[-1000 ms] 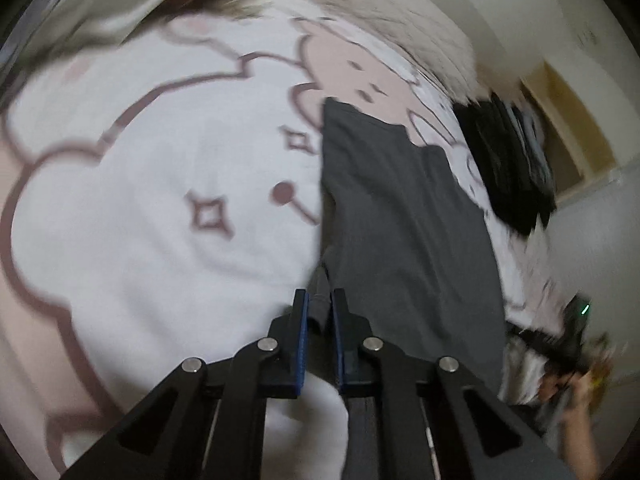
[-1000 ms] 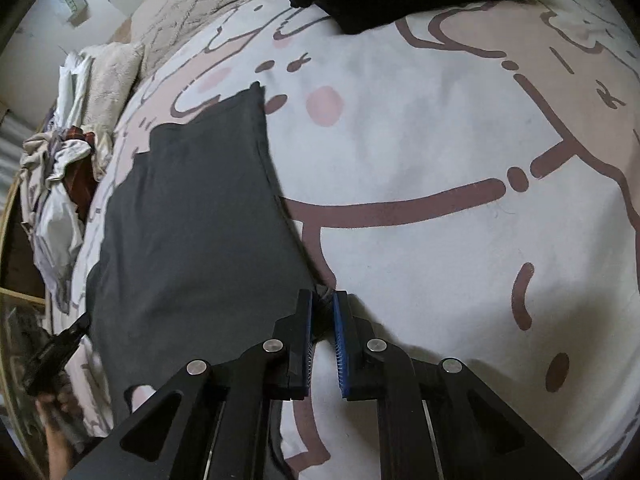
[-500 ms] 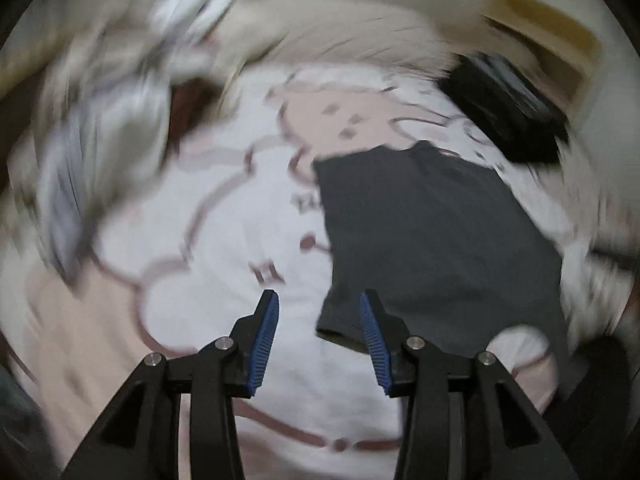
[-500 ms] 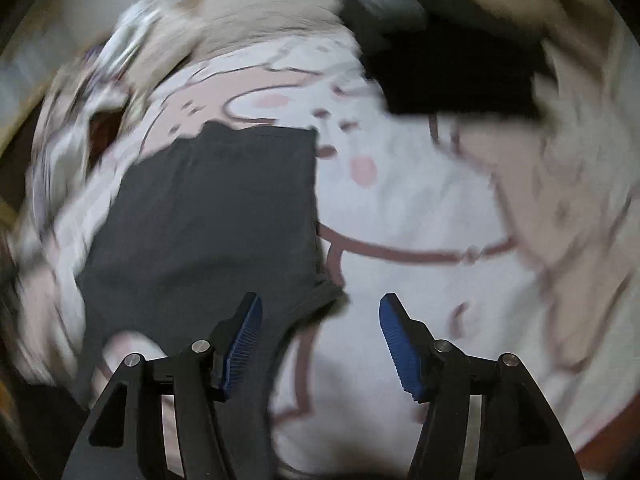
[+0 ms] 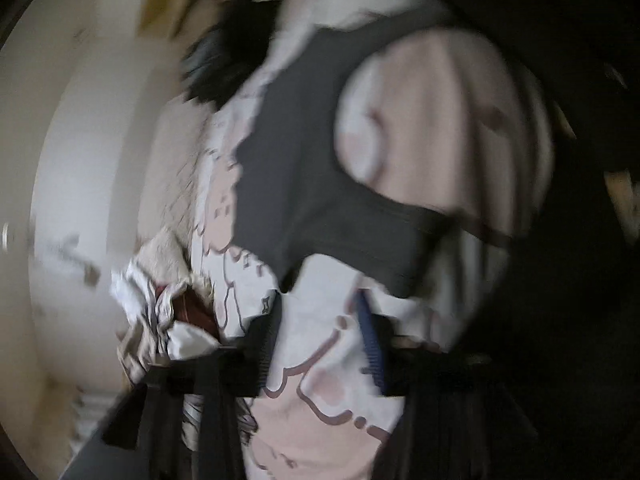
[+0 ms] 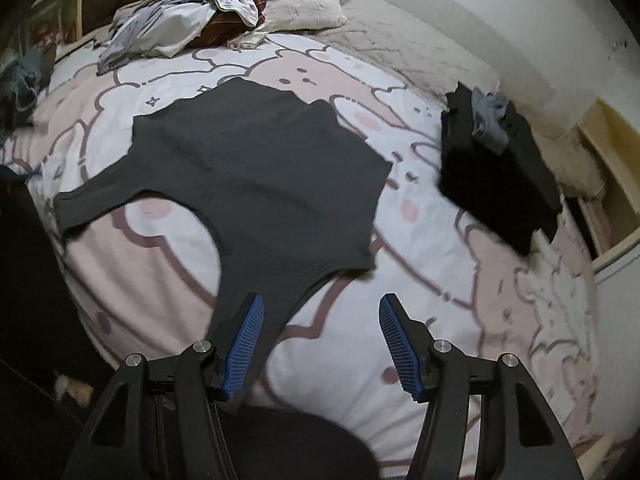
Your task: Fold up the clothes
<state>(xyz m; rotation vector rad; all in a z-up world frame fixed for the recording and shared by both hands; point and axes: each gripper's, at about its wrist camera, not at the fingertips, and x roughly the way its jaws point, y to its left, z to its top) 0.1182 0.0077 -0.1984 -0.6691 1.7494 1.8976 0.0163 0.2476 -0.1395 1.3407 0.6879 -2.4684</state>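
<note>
A dark grey tank top [image 6: 256, 168] lies spread flat on the bear-print bedsheet [image 6: 440, 280], straps toward me. My right gripper [image 6: 320, 320] hovers above the near strap end, open, with nothing between its blue pads [image 6: 244, 336]. The left wrist view is badly blurred and rolled sideways. It shows the same tank top [image 5: 304, 160] ahead. My left gripper [image 5: 320, 340] is off the cloth, its jaws still apart and closing, with only the sheet behind the gap.
A stack of black folded clothes [image 6: 500, 184] with a grey piece on top sits at the right of the bed. A heap of unfolded laundry [image 6: 180, 20] and a fluffy pillow [image 6: 304, 8] lie at the far end. A wooden shelf [image 6: 608, 184] borders the right side.
Both grippers were shut on the tank top's edge a second ago. They have let go, opened and drawn back. The left view has rolled far over, and the top now lies flat.
</note>
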